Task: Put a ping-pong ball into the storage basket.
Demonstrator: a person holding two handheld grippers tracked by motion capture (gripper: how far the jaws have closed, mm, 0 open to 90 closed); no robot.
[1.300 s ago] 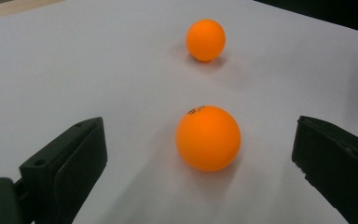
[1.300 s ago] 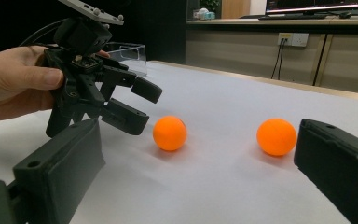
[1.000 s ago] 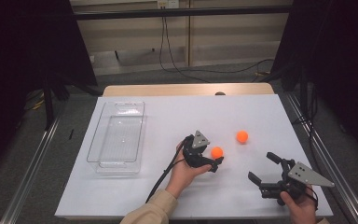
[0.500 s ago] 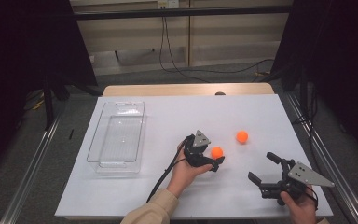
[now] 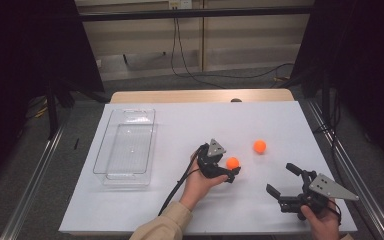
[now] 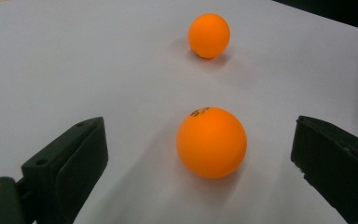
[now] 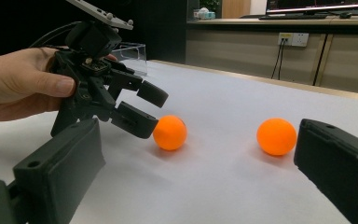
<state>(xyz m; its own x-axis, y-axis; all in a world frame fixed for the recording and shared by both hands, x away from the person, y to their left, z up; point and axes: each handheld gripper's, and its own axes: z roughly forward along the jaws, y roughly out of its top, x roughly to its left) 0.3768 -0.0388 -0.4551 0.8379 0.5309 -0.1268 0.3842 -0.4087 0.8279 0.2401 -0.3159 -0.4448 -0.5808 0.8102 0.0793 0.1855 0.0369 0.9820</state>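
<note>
Orange near ball [image 5: 233, 163] lies on the white desk [image 5: 180, 135], between the spread jaws of the left hand-held gripper [image 5: 228, 173], not yet clamped. The far ball [image 5: 260, 146] sits apart, untouched. The clear tray [image 5: 125, 172] holds nothing, so the job looks barely begun. The right hand-held gripper [image 5: 284, 181] waits open, holding nothing. The ball's print is too small to read.

Lab or office; black curtains [image 5: 25, 45], wall sockets [image 7: 292, 39], monitor [image 7: 314, 5]
</note>
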